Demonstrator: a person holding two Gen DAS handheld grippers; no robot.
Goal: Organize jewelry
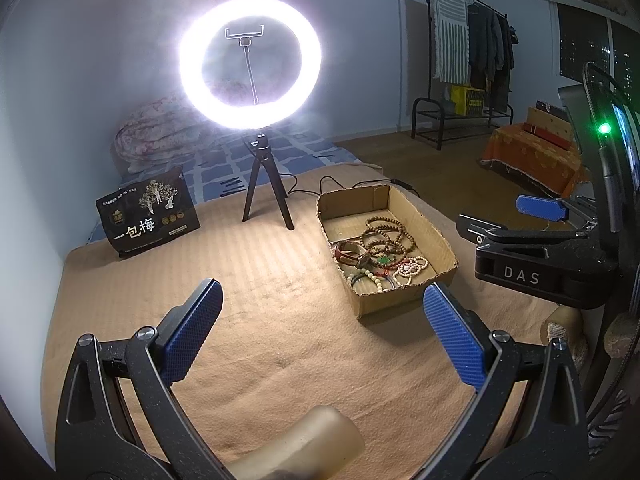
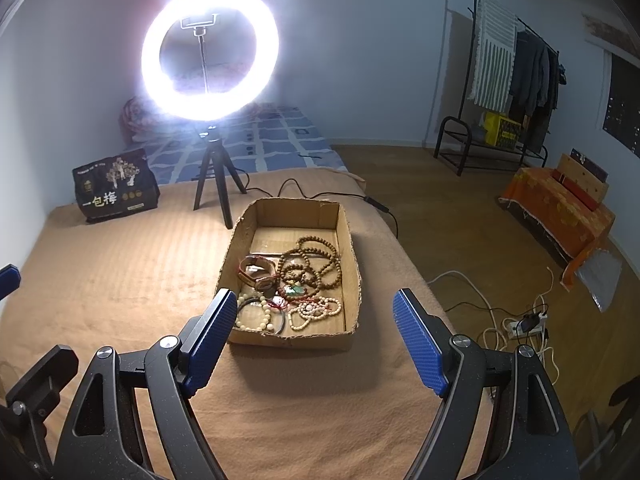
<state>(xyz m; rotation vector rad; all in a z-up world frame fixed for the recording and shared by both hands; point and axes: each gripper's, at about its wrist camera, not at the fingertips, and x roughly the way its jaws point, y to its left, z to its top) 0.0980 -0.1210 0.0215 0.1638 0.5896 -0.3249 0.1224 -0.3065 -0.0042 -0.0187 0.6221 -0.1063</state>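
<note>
A shallow cardboard box (image 1: pixel 436 240) (image 2: pixel 352 264) sits on a tan blanket and holds tangled jewelry: brown wooden bead strings (image 1: pixel 384 236) (image 2: pixel 316 260), cream bead bracelets (image 1: pixel 410 270) (image 2: pixel 316 312), a brown bangle (image 1: pixel 348 252) (image 2: pixel 256 270) and a green pendant (image 2: pixel 295 290). My left gripper (image 1: pixel 320 328) is open and empty, above the blanket left of the box. My right gripper (image 2: pixel 314 332) is open and empty, just in front of the box's near edge. The right gripper's body also shows at the right of the left wrist view (image 1: pixel 540 268).
A lit ring light on a tripod (image 1: pixel 266 200) (image 2: pixel 212 184) stands behind the box, its cable trailing right. A black snack bag (image 1: pixel 148 216) (image 2: pixel 116 192) stands at the back left. The bed edge drops to a wooden floor (image 2: pixel 460 240) with cables and a power strip (image 2: pixel 524 324).
</note>
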